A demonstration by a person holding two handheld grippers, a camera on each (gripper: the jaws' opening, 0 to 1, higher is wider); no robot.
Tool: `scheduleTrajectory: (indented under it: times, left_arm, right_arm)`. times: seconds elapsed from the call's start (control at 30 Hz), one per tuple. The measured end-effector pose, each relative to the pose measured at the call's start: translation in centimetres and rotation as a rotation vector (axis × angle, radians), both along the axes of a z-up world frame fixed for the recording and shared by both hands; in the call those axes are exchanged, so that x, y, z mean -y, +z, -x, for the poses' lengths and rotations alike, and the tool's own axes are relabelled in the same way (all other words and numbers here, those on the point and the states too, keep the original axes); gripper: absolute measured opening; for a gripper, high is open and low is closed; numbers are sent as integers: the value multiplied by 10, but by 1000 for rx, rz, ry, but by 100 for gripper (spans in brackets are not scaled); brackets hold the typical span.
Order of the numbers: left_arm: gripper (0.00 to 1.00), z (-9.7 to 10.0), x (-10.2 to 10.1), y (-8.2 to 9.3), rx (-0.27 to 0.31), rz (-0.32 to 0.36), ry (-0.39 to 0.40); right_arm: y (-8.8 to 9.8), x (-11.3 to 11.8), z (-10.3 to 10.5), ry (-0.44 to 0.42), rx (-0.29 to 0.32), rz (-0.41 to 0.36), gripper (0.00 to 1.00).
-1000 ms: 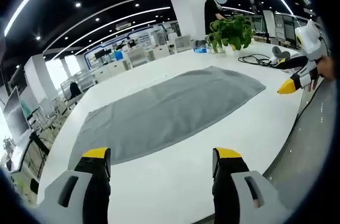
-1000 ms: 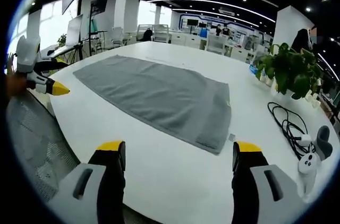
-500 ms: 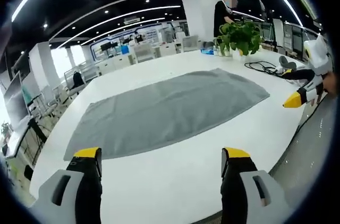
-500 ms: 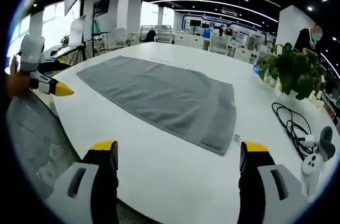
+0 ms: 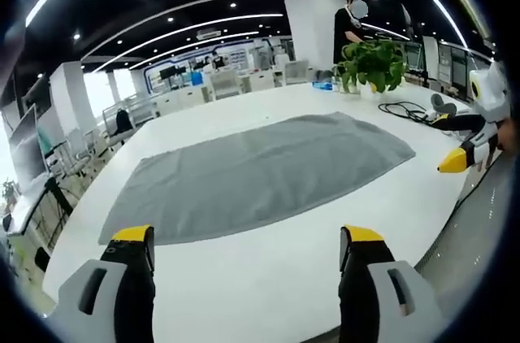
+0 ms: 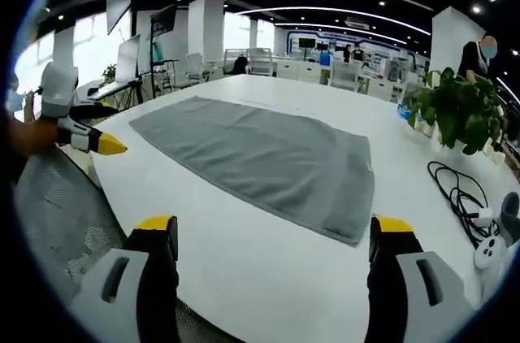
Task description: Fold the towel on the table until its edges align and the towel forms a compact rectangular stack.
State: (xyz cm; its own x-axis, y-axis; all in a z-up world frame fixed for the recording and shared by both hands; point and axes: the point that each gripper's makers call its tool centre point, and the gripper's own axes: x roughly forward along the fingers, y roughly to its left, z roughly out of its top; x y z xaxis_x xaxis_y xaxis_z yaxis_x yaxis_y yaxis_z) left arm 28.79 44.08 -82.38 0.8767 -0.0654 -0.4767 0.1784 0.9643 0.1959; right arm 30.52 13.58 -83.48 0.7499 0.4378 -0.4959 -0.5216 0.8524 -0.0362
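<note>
A grey towel (image 5: 260, 172) lies spread flat on the white table (image 5: 244, 278); it is also in the right gripper view (image 6: 260, 156). My left gripper (image 5: 244, 245) is open above the table's near edge, short of the towel's long side. My right gripper (image 6: 272, 237) is open too, short of the towel's near corner. The right gripper's yellow-tipped fingers (image 5: 455, 160) come in from the right in the left gripper view. The left gripper's fingers (image 6: 106, 145) show at the left in the right gripper view. Neither holds anything.
A potted green plant (image 6: 459, 107) stands at the table's far end (image 5: 370, 62). A black cable (image 6: 455, 193) and a white controller (image 6: 491, 249) lie near it. A person (image 5: 349, 22) stands behind the plant. A grey mesh chair (image 6: 57, 213) is beside the table edge.
Both views have shifted a little as the hands moved. The towel lies as before and both grippers stay open.
</note>
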Motion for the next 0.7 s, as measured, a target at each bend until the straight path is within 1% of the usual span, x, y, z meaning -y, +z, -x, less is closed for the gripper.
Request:
scheduleTrajectory:
  times: [0.1,0.2,0.27,0.3,0.4,0.43,0.53,0.63,0.7]
  left_arm:
    - [95,0,1,-1,-5,-14,-10]
    - [95,2,2,-6,-29,-24,-21]
    - [95,3,2,-8,-42,-31,-25]
    - [95,3,3,-9,-48,-33,-31]
    - [94,4,5,-12,-63,-44,-52]
    - [93,4,5,-12,-60,-42,-54]
    - [93,2,3,-12,-60,-31,-48]
    - [93,3,4,-17,-88,-29,-66]
    - [91,3,6,-18,-103,-50,-89]
  right_arm:
    - [3,-4,1,14,9,-15,99]
    - [4,-6,3,14,3,-23,99]
    - [5,-4,2,4,3,-43,99]
    - [6,-4,2,-6,-3,-66,99]
    - [7,-2,2,-23,-14,-85,99]
    - [9,-1,0,-36,-12,-98,99]
    - [9,3,-1,-53,-21,-104,99]
    - [8,5,-3,-66,-36,-127,99]
    - [10,8,-4,-79,-38,-138,99]
